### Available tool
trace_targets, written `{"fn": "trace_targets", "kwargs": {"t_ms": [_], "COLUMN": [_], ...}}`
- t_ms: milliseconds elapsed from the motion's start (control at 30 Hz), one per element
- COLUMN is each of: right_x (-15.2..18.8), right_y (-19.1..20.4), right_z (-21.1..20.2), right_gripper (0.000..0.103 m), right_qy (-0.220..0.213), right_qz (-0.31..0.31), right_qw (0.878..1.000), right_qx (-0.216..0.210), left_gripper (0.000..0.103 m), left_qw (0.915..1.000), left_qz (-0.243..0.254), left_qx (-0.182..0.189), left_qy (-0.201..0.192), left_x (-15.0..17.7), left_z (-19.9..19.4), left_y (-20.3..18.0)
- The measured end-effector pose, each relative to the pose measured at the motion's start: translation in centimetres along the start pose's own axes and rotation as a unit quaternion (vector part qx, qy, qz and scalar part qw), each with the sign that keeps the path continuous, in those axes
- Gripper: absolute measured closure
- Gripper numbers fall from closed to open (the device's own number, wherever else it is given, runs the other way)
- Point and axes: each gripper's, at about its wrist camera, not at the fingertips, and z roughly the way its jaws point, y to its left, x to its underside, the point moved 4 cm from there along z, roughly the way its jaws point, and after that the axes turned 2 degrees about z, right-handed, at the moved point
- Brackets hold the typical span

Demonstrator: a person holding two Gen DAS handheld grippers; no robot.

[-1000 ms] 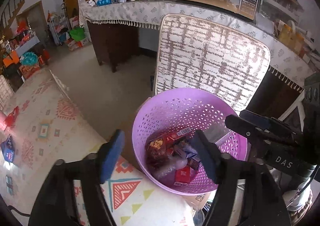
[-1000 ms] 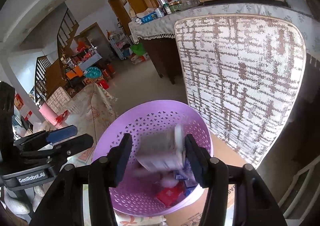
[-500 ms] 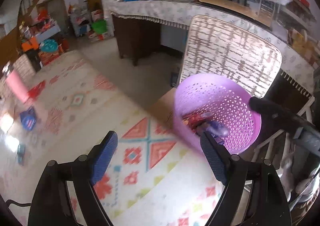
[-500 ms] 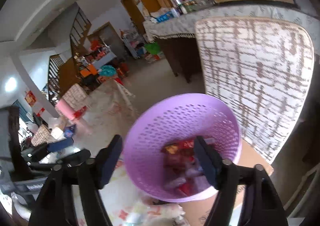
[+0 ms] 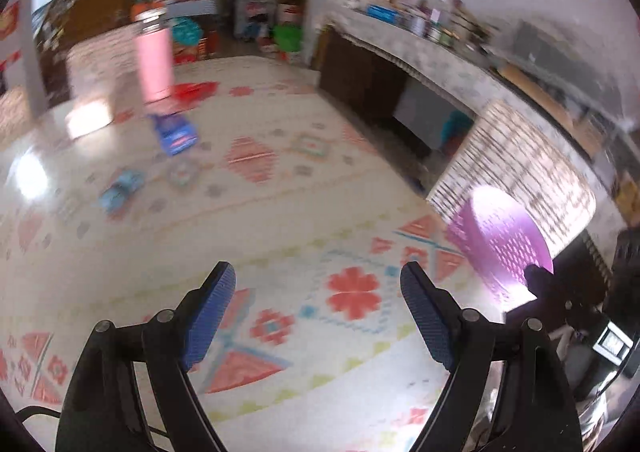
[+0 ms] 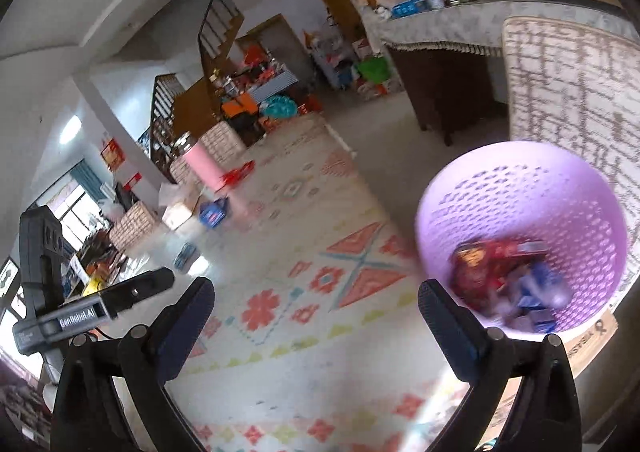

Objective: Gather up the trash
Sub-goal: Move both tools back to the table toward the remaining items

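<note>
The purple perforated basket stands at the table's right edge and holds red and blue wrappers; it also shows in the left wrist view. My left gripper is open and empty above the patterned tablecloth. My right gripper is open and empty, left of the basket. A blue packet and a small light-blue wrapper lie far up the table; both also show in the right wrist view, the packet and the wrapper.
A pink bottle stands behind the blue packet. A patterned chair back stands behind the basket. A cardboard box sits under the basket. A cluttered counter runs along the far side.
The right gripper let a box fall into the basket and opened wider. Both grippers swung left, away from the basket, toward the table's middle.
</note>
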Motion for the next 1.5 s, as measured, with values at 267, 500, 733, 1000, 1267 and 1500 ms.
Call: {"fn": "trace_targets", "kwargs": {"t_ms": [267, 500, 733, 1000, 1267, 1500], "right_x": [2.6, 4.6, 4.8, 5.0, 4.7, 5.0], "right_y": [6.2, 9.3, 9.6, 9.5, 8.7, 9.4], "right_z": [2.0, 5.8, 10.5, 12.8, 12.8, 12.6], "right_gripper": [0.000, 0.000, 0.000, 0.000, 0.000, 0.000], "right_qy": [0.031, 0.059, 0.074, 0.074, 0.070, 0.071], "right_qz": [-0.069, -0.076, -0.023, -0.012, 0.016, -0.006], "right_qw": [0.997, 0.995, 0.996, 0.996, 0.995, 0.995], "right_qx": [-0.006, -0.017, -0.038, -0.056, -0.075, -0.071], "left_gripper": [0.019, 0.019, 0.019, 0.019, 0.019, 0.018], "left_qw": [0.9983, 0.9936, 0.9899, 0.9883, 0.9866, 0.9872], "left_qz": [-0.045, -0.052, -0.085, -0.119, -0.139, -0.136], "left_qx": [-0.027, -0.097, -0.113, -0.094, -0.078, -0.072], "left_qy": [-0.024, -0.024, -0.004, 0.016, 0.037, 0.040], "left_x": [1.0, 0.9, 0.8, 1.5, 2.4, 2.7], "left_z": [-3.0, -4.2, -1.0, 1.8, 3.4, 3.8], "left_y": [7.5, 14.2, 19.5, 21.7, 22.7, 22.6]}}
